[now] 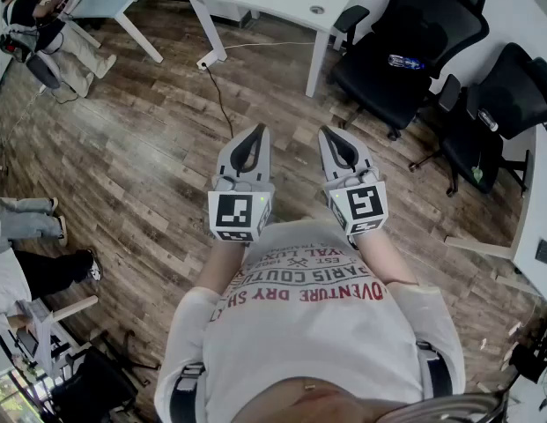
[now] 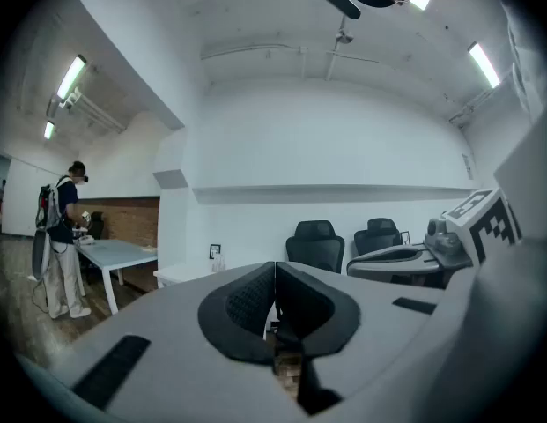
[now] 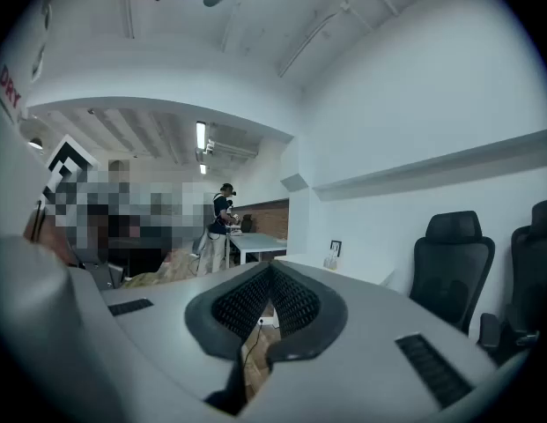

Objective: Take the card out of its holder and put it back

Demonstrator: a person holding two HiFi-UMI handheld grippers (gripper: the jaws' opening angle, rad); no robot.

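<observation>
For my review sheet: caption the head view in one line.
Both shut and empty, left gripper and right gripper hover over wooden floor.

Shirt (image 1: 326, 324) print, upside dn: "PARIS COUTU…", "…VENTURE DRY SH…"; rest illeg.

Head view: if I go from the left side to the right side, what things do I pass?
person's legs in jeans → left gripper → right gripper → first black office chair → second black office chair
</observation>
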